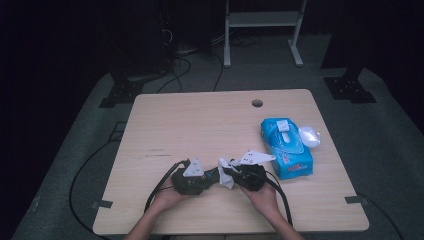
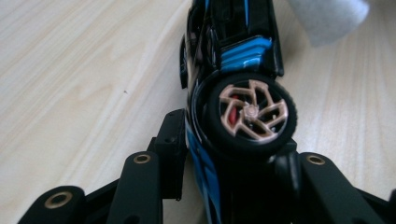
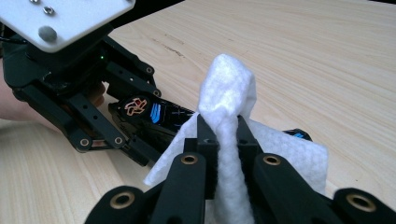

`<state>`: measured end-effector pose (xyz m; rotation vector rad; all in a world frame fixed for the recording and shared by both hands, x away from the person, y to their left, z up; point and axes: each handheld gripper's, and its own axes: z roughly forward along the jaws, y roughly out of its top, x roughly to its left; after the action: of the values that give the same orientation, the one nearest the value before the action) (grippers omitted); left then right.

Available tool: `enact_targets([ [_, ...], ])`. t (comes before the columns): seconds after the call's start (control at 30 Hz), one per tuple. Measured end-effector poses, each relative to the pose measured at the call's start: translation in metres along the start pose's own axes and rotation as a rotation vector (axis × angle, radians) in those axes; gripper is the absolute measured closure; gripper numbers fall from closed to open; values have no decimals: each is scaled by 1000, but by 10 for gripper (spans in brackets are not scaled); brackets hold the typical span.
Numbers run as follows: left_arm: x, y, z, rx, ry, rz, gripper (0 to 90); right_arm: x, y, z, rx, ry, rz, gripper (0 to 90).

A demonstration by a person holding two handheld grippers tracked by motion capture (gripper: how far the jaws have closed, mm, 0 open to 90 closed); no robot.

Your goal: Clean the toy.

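I clamp black-and-blue toy car (image 2: 233,93) in left gripper (image 1: 192,181), lower centre | right gripper (image 3: 223,135) pinches white wet wipe (image 3: 229,98) | wiping barely begun, judging by the clean wipe.

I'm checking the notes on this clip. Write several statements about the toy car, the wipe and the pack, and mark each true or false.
1. The left gripper is shut on the toy car. True.
2. The right gripper holds a white wipe. True.
3. The blue pack of wipes lies at the table's left edge. False: it lies on the right side.
4. The toy car is red and yellow. False: black with blue stripes.
5. The table is wood-coloured. True.
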<state>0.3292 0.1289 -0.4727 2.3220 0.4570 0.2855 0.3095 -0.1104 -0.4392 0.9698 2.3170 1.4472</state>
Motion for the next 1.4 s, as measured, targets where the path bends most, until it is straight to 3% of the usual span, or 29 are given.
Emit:
enact_targets([
  [0.4,0,1,1,-29,-5,14,651,1,2,0,10,-20,-19,852],
  [0.53,-3,5,-4,-80,14,22,652,3,5,-1,-1,-22,-40,851],
  [0.63,-4,7,-8,-109,32,31,651,2,6,-3,-11,-23,-34,852],
  [0.77,-7,10,-11,-134,58,49,651,-5,6,-6,-20,-7,9,852],
  [0.8,-9,11,-14,-168,61,54,651,-7,6,-8,-27,-1,28,852],
  [0.83,-9,11,-14,-168,61,54,658,-7,6,-8,-27,-1,28,852],
  [0.87,-9,16,-23,-215,70,45,685,-10,6,-9,-31,19,52,854],
  [0.93,-9,19,-24,-205,66,67,695,-10,6,-10,-49,24,58,854],
  [1.0,-12,17,-22,-211,73,69,694,-9,7,-8,-44,58,78,855],
  [1.1,-13,17,-19,-199,80,85,697,-5,7,-6,-30,47,50,855],
  [1.23,-12,17,-17,-202,75,83,696,-8,7,-7,-35,46,55,854],
  [1.4,-10,10,-2,-162,53,75,697,-6,2,1,16,19,25,852],
])
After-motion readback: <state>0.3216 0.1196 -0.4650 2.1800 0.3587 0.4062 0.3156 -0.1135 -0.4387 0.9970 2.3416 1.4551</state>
